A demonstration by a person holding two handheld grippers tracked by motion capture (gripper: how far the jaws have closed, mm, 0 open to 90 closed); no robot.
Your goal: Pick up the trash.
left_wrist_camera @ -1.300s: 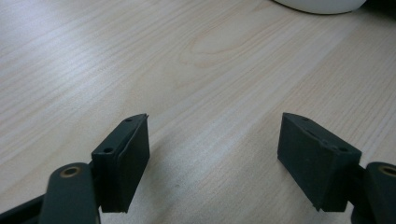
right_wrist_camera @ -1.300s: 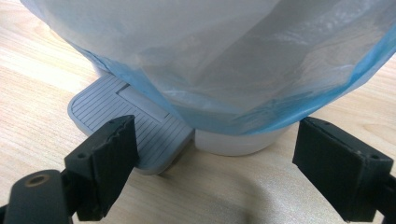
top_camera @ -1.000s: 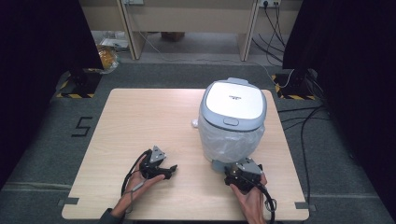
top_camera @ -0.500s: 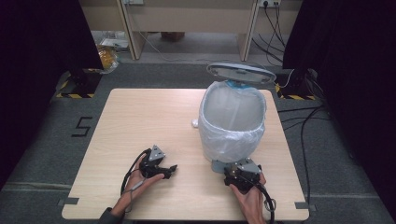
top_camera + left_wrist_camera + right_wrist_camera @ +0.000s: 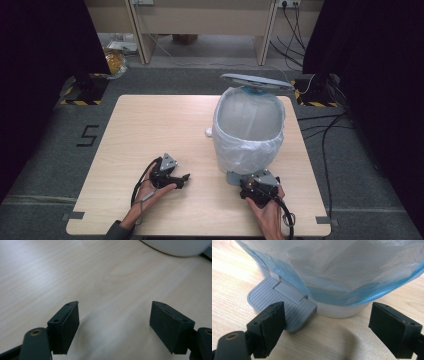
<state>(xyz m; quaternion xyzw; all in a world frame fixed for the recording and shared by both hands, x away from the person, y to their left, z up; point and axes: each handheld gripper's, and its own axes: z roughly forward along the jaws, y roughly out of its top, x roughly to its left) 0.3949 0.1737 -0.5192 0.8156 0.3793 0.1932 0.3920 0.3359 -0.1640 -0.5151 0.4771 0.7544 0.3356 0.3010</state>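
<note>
Grey ribbed plastic pedal point(image 5: 280, 307) under right gripper point(image 5: 325, 331), jaws wide: press squarely, keep white bag-lined bin point(image 5: 248, 131) lid point(image 5: 256, 82) up; left gripper point(image 5: 113, 325) wide, idle

Right gripper point(image 5: 327, 330) jaws spread wide, nothing between them, low over wooden table point(image 5: 227, 312). Grey ribbed pedal point(image 5: 275, 302) just ahead of the left jaw, jaw overlapping its near edge. Bin's white base point(image 5: 339, 310) straight ahead between the jaws, translucent blue-tinted bag liner point(image 5: 342, 267) draped above it.
</note>
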